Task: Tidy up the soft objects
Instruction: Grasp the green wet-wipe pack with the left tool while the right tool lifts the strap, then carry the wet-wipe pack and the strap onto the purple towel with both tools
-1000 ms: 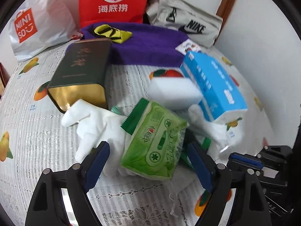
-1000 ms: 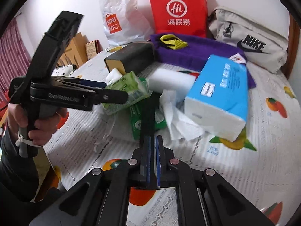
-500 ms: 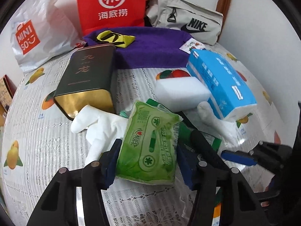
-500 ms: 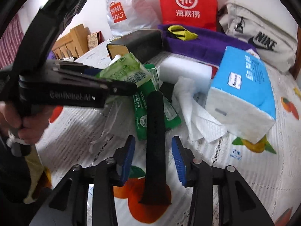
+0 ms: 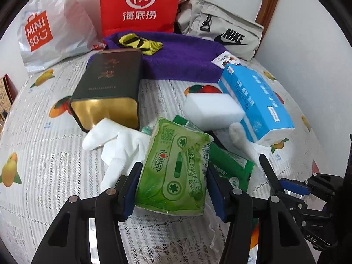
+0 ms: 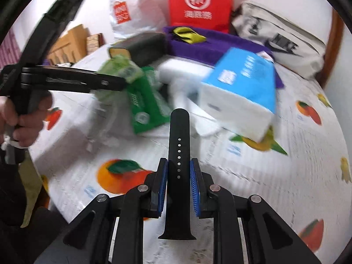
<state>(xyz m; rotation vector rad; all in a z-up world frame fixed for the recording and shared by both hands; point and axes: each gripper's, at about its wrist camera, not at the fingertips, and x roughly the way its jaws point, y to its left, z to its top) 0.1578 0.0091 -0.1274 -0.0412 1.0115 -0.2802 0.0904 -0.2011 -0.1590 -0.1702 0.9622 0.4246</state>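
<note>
My left gripper (image 5: pixel 173 169) is shut on a light green tissue pack (image 5: pixel 176 176) and holds it just above a white glove (image 5: pixel 118 145). The right wrist view shows that pack (image 6: pixel 121 68) raised off the cloth. My right gripper (image 6: pixel 178 160) has a black watch strap (image 6: pixel 179 132) between its blue pads. Its jaws are closing and both pads touch the strap's edges. The strap (image 5: pixel 267 171) also shows at the right of the left wrist view. A white sponge (image 5: pixel 213 110), a blue tissue pack (image 5: pixel 257 101) and a dark green packet (image 5: pixel 228 165) lie close behind.
A dark tin (image 5: pixel 110 88) lies at the left. A purple towel (image 5: pixel 180 59) with a yellow sock (image 5: pixel 140 44) lies behind it. A red bag (image 5: pixel 140 2), a white Miniso bag (image 5: pixel 50 28) and a Nike bag (image 5: pixel 222 35) line the wall. A hand (image 6: pixel 22 118) grips the left tool.
My left gripper closed on the green pack and kept it. My right gripper opened from shut, moved over the black strap, and narrowed onto it.
</note>
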